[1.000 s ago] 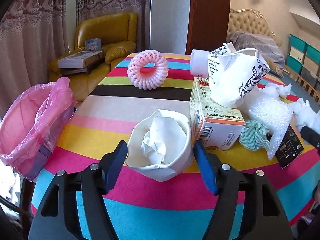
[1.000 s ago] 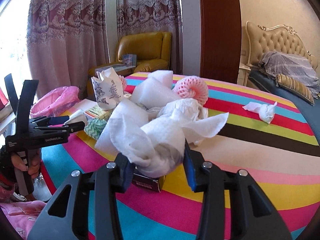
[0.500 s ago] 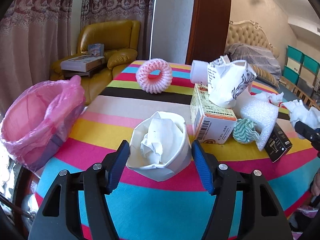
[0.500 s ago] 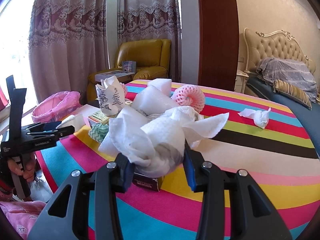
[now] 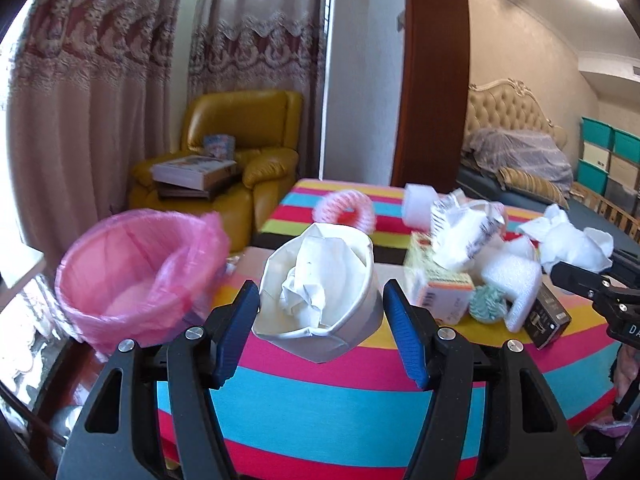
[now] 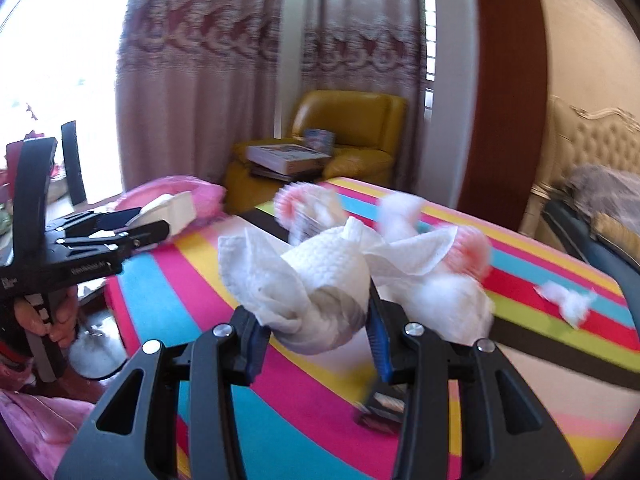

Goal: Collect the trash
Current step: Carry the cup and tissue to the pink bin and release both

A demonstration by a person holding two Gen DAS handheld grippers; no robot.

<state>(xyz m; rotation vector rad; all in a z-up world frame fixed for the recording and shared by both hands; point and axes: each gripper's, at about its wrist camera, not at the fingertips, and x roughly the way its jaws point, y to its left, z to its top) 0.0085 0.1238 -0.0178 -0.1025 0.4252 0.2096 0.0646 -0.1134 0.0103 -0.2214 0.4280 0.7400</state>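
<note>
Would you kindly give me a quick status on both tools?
Left tool shut on paper cup. Right tool shut on paper towel wad. Pink-lined bin beside the table, path looks open.

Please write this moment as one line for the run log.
left gripper: shut on paper cup | right gripper: shut on paper towel | pink-lined bin: beside table

Black left gripper (image 5: 320, 320) frame, blue fingers (image 5: 236, 334), silver screws.

A home, a bedroom by the look of it: a tufted headboard (image 5: 504, 108) over a bed with pillows (image 5: 532, 182), a yellow leather armchair (image 5: 240, 148), and lace-trimmed curtains (image 5: 120, 80).
</note>
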